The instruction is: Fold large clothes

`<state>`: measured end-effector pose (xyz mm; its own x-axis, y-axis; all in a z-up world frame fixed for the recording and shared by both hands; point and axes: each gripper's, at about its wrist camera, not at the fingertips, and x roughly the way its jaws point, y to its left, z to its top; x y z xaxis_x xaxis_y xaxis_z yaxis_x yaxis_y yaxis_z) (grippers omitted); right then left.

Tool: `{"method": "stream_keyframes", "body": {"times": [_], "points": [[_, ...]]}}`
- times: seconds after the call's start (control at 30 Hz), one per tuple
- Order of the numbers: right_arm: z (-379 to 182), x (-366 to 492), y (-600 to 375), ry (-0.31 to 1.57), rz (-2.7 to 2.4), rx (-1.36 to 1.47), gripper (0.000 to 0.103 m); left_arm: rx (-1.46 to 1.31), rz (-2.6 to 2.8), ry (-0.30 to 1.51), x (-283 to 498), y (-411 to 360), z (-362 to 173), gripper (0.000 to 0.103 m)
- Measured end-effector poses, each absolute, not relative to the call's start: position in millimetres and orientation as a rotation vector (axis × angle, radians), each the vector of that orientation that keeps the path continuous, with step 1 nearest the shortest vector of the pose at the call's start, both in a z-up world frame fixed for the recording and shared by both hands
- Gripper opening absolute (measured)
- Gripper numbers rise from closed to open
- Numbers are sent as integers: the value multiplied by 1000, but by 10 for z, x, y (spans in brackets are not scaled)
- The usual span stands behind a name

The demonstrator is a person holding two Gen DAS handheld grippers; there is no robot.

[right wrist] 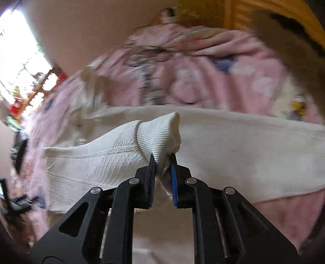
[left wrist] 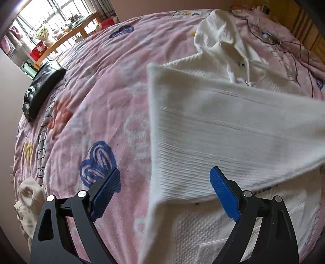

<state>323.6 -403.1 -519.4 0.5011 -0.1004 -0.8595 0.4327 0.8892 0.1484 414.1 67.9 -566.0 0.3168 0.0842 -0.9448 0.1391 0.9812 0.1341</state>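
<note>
A large white textured hoodie [left wrist: 233,113] lies on the pink patterned bedspread [left wrist: 97,105], its hood [left wrist: 221,40] toward the far side. One sleeve [left wrist: 223,142] is lifted and stretched across the garment's body. In the right wrist view my right gripper [right wrist: 163,160] is shut on the ribbed cuff [right wrist: 158,134] of that white sleeve [right wrist: 91,160], which hangs raised above the bed. In the left wrist view my left gripper [left wrist: 164,180] stands open above the bed, its blue pads [left wrist: 223,195] wide apart, one over the bedspread and one over the white cloth, nothing between them.
A black pouch [left wrist: 42,85] lies near the bed's left edge. A beige garment [left wrist: 28,205] is bunched at the near left. Thin dark cables [left wrist: 284,46] trail over the bedspread beyond the hood. A wooden headboard [right wrist: 270,12] and a window [left wrist: 40,24] lie further off.
</note>
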Motion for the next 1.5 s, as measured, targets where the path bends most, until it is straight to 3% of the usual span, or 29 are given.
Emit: {"method": "stream_keyframes", "body": {"times": [0.33,0.5,0.53,0.57,0.63,0.8,0.9,1.13,1.27,1.5], "points": [[-5721,3251,-3826,1072,-327,367,16,445,158,1301,4607,547,-6438,83],[-5806,3231,-3829,1075,-364,368,19,562,213,1273,4663,626,-6677,88],[-5828,3191,-3888,1074,-381,387,29,578,221,1262,4660,638,-6688,89],[-5860,3116,-4002,1072,-411,421,49,593,234,1253,4655,642,-6695,89],[-5873,2930,-4218,1048,-458,466,59,619,268,1237,4643,670,-6700,89],[-5652,2182,-4971,934,-617,549,59,741,282,1208,4612,631,-6700,89],[-5505,1609,-5451,829,-754,632,65,803,272,1185,4560,516,-6613,88],[-5548,141,-6648,543,-941,1012,65,749,244,1141,4325,127,-6155,88],[-5582,-89,-6970,487,-905,1055,65,671,175,1143,4128,-332,-5983,88],[-5607,18,-7103,549,-882,1032,67,647,44,1145,3759,-1113,-5989,88]]}}
